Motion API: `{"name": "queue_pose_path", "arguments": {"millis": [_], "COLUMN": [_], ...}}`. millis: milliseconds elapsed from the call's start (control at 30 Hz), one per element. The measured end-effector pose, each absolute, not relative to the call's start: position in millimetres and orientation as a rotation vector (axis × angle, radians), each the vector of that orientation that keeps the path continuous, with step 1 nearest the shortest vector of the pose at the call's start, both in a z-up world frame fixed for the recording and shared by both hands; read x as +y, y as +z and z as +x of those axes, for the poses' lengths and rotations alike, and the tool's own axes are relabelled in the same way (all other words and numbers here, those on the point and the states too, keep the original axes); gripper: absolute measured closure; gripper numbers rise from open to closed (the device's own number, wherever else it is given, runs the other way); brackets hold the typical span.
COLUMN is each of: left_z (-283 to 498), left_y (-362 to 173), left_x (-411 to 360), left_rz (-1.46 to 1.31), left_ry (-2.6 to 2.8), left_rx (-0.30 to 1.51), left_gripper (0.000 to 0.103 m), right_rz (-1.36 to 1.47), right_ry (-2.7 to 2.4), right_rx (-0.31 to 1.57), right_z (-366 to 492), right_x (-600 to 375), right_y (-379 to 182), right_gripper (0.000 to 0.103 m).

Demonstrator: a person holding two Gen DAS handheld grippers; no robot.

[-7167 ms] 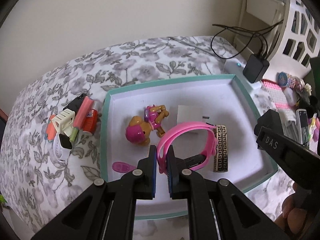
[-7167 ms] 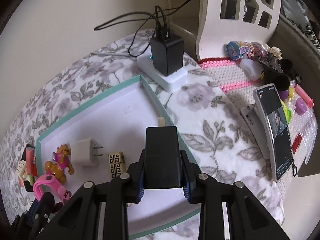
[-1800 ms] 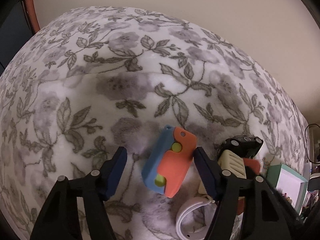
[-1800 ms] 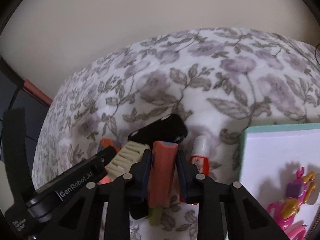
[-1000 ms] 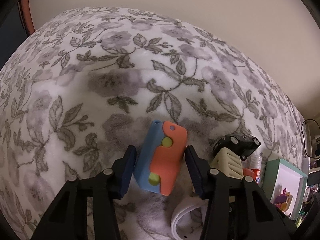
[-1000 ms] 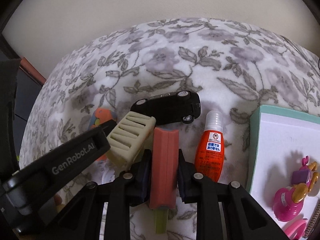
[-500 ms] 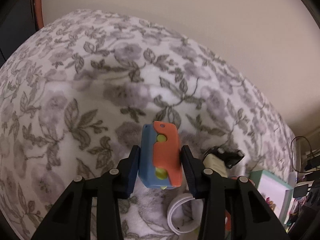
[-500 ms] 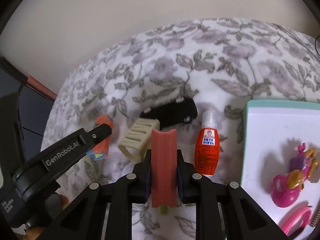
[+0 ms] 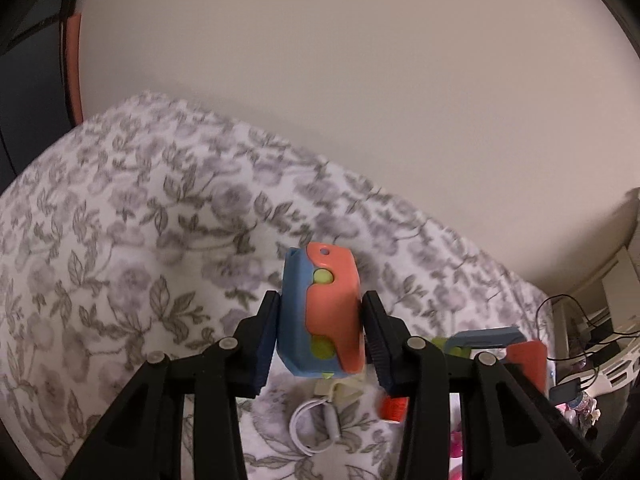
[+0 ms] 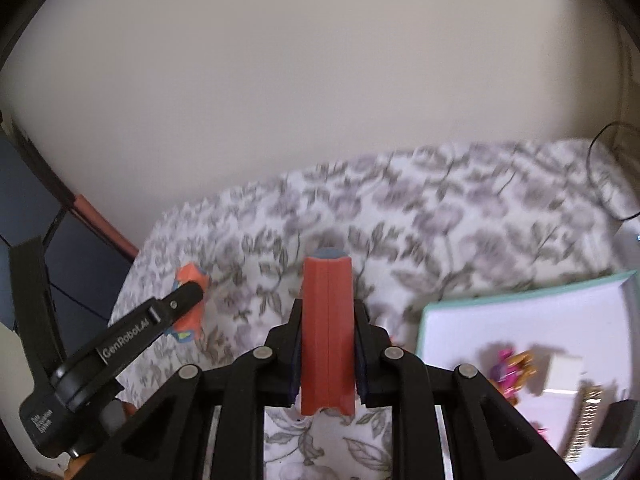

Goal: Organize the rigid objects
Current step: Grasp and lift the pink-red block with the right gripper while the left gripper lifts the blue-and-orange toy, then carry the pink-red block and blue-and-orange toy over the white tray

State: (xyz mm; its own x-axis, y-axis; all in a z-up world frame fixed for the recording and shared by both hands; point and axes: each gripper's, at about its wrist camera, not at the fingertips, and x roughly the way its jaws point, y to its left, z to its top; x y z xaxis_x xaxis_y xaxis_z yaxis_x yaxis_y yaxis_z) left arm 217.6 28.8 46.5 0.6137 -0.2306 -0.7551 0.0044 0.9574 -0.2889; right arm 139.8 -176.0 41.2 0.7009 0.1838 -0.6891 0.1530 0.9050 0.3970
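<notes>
Both grippers tilted downward above the floral blanket [image 9: 120,240] — left gripper [image 9: 320,322] clamping blue-orange toy [image 9: 322,312], right gripper [image 10: 327,344] red bar [image 10: 327,332].

A home, most likely a bedroom. A soft white fleece blanket printed with grey flowers and leaves [image 9: 132,248] covers the bed and runs up against a plain cream wall [image 9: 360,80]. On the blanket lies a shallow white box with a teal rim [image 10: 520,286] holding small toys. Beyond the blanket, black charger cables [image 9: 576,320] trail past white furniture.
</notes>
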Motion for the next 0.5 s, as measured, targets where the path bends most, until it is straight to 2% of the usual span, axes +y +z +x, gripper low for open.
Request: {"name": "queue_pose_path", "arguments": {"millis": [200, 500], "left_z": [202.1, 177.0], "left_y": [74.7, 86.3], "left_x": [10.3, -26.4], "left_rz": [-0.224, -0.156], "left_ry": [-0.178, -0.245], "left_rx": [0.840, 0.829], "left_gripper": [0.060, 0.060], "right_rz": [0.450, 0.345], "right_ry": [-0.031, -0.234], "right_rx": [0.730, 0.687], "right_z": [118.6, 77.4], "right_x": [-201.8, -246.4], "right_y": [74.4, 104.5], "right_gripper": [0.081, 0.081]}}
